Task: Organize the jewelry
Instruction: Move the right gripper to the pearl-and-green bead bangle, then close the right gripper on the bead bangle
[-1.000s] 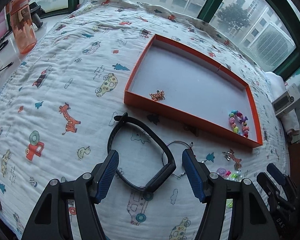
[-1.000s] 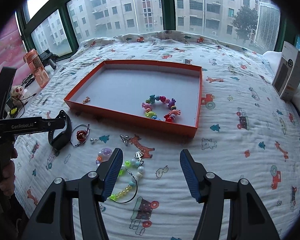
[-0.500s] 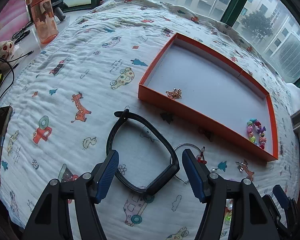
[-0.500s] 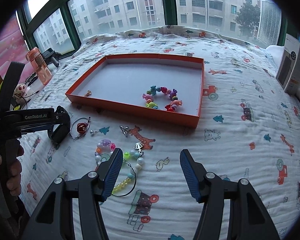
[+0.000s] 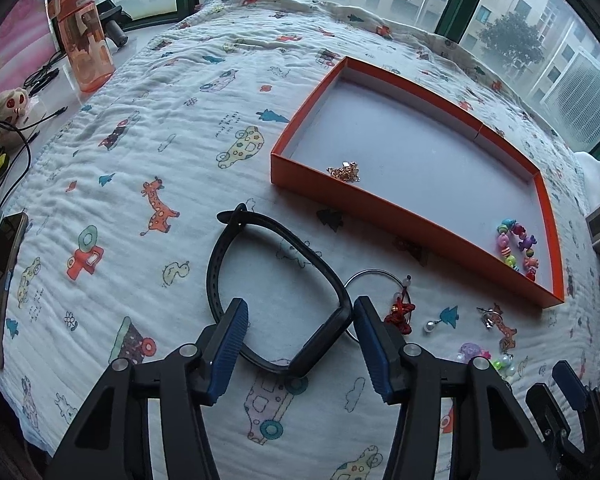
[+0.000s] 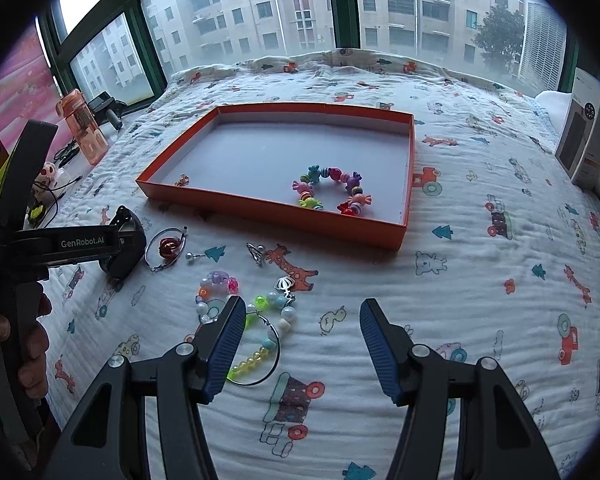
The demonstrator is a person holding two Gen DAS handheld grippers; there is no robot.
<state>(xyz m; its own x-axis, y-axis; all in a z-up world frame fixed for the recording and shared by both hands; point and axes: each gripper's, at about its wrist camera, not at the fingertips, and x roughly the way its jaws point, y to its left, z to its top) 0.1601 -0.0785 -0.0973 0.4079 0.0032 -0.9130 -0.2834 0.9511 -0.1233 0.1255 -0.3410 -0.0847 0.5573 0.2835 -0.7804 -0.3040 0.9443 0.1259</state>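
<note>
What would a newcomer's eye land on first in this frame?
The orange tray on the cartoon-print quilt, holding a candy-bead bracelet. Nearer, the left gripper has its jaws closing around a black wristband, and loose jewelry lies beside the open right gripper.

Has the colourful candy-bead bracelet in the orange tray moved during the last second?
No. The colourful candy-bead bracelet lies in the same near right corner of the orange tray as before.
</note>
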